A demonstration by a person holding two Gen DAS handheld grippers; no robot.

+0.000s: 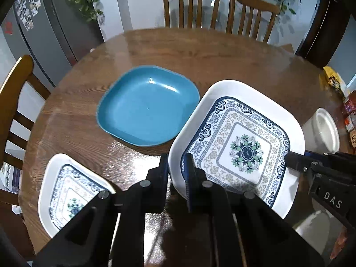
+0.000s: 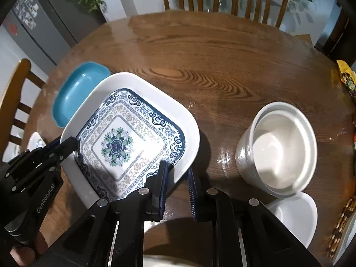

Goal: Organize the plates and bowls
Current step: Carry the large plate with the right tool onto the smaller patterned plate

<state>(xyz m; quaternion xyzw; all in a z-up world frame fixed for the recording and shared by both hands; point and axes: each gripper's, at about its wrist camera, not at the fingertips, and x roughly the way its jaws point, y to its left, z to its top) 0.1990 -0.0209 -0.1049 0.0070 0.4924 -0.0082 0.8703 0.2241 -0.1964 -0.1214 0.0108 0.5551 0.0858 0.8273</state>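
White patterned plate (image 1: 242,149) is clamped at opposite rims by the left gripper (image 1: 176,166) and right gripper (image 2: 176,175), over the table (image 2: 211,66). Stacking onto the matching plate (image 1: 69,191) is judged next.

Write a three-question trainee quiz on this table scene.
1. True or false: the patterned plate is gripped by both tools, the left tool and the right tool.
2. Which dish lies just beyond the patterned plate's far left edge? A) blue plate B) white bowl
3. Fill in: a second patterned plate lies on the ____ table.

Key: 1 true; 2 A; 3 wooden.
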